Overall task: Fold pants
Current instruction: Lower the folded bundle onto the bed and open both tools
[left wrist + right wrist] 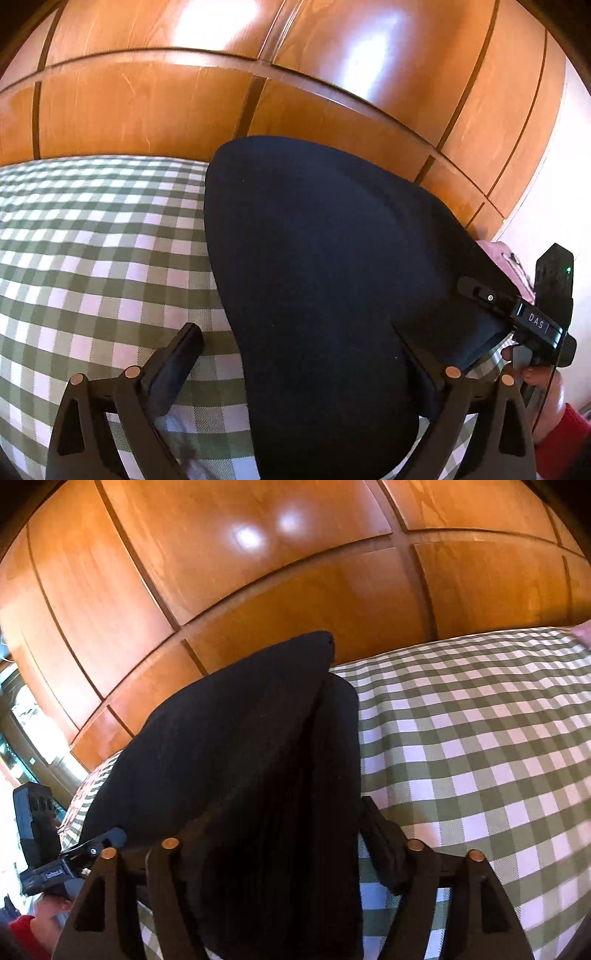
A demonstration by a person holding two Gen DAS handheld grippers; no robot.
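The dark navy pants (332, 277) are lifted off the green-and-white checked bed cover (92, 240) in a folded, draped fold. My left gripper (295, 369) stands wide open, and the cloth hangs over its right finger; the left finger (177, 362) is bare. In the right wrist view the pants (240, 757) hang in layered folds between the fingers of my right gripper (280, 842), which looks spread around the bundle. Each gripper shows in the other's view: the right one (491, 299) clamped on the cloth edge, the left one (103, 840) at the cloth's lower left.
A wooden panelled wardrobe (221, 92) rises right behind the bed. The checked cover (480, 738) stretches to the right. A pink item (509, 258) lies behind the right gripper. A hand in a red sleeve (561, 432) holds it.
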